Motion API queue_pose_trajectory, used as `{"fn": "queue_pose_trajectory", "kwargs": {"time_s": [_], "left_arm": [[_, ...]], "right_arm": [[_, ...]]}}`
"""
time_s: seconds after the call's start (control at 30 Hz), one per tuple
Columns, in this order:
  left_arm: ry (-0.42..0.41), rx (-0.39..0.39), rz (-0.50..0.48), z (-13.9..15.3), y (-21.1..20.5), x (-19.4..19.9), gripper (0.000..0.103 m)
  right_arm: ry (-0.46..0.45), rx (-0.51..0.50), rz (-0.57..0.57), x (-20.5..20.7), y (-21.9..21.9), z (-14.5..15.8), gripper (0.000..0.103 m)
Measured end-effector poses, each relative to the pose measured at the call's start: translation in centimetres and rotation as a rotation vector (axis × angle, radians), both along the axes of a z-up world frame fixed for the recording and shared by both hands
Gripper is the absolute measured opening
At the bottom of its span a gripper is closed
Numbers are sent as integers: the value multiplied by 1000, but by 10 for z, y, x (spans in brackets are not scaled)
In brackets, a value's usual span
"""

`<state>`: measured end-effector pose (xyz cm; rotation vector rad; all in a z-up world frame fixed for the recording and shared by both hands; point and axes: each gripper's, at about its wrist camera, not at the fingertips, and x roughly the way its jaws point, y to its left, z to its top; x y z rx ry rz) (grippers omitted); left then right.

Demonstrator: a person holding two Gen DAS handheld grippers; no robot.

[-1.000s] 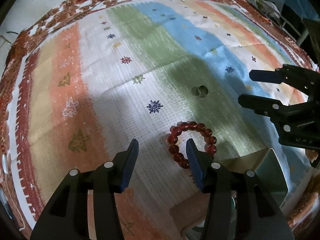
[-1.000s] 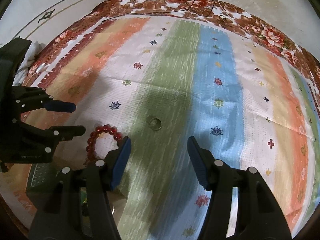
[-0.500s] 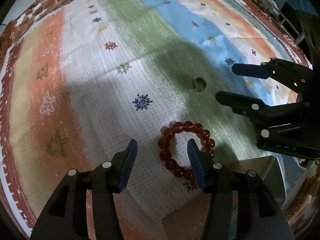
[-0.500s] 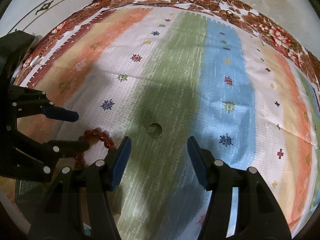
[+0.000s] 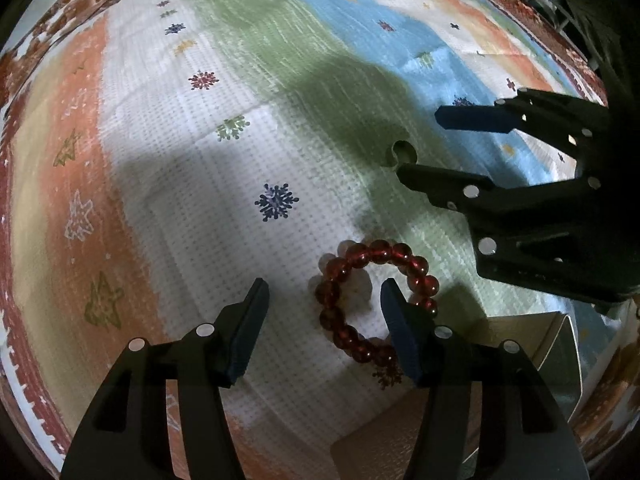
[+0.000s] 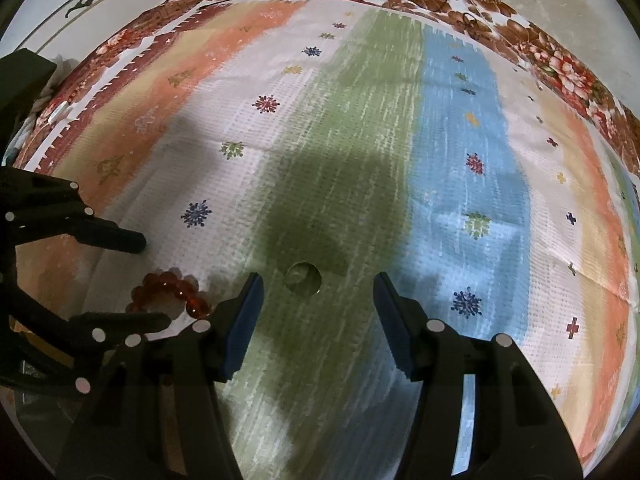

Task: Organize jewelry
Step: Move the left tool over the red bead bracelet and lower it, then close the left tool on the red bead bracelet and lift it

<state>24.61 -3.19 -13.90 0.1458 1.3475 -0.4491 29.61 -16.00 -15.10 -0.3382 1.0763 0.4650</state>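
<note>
A bracelet of round, dark red glassy beads (image 5: 370, 300) lies flat on the striped, snowflake-patterned cloth covering the table (image 5: 200, 184), near its near edge. The left claw (image 5: 322, 300) gapes wide and empty, its right finger over the loop. The right claw (image 6: 316, 300), equally wide and empty, frames a small greenish ring (image 6: 304, 278). The beads look light, slick and limp; pinching across one side of the strand seems safest. A box (image 5: 560, 352) beside the bracelet is cut off, its contents unseen.
</note>
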Motion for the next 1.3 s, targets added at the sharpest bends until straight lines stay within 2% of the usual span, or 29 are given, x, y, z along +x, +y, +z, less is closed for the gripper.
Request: {"fn": "queue_pose_trajectory", "kwargs": {"time_s": [0.17,0.23,0.3,0.4,0.5,0.6,0.7,0.77,1.0,1.3], "left_arm": [[8,28,-25,-3,-7,1,57],[7,37,-32,-6,-13,3,56],[10,40,-29,-8,-16,5,54],[11,46,-23,-8,-14,6,48],[12,56,-16,-9,-12,8,39],[16,63,-14,-11,-10,10,35],[0,86,-11,-12,-8,12,25],[-8,92,3,-12,-5,13,14],[-31,78,12,-7,6,18,13],[-87,50,51,20,25,-1,13]], "right_arm": [[13,-6,11,3,3,-6,57],[22,-13,16,3,4,-10,49],[28,-15,19,3,5,-12,48],[31,-11,18,3,4,-13,48],[34,-7,21,4,4,-14,40],[33,-6,29,3,4,-14,33],[34,-4,35,3,4,-15,29],[32,-4,36,3,5,-15,22],[31,8,32,2,3,-13,22],[5,31,28,-5,2,3,22]]}}
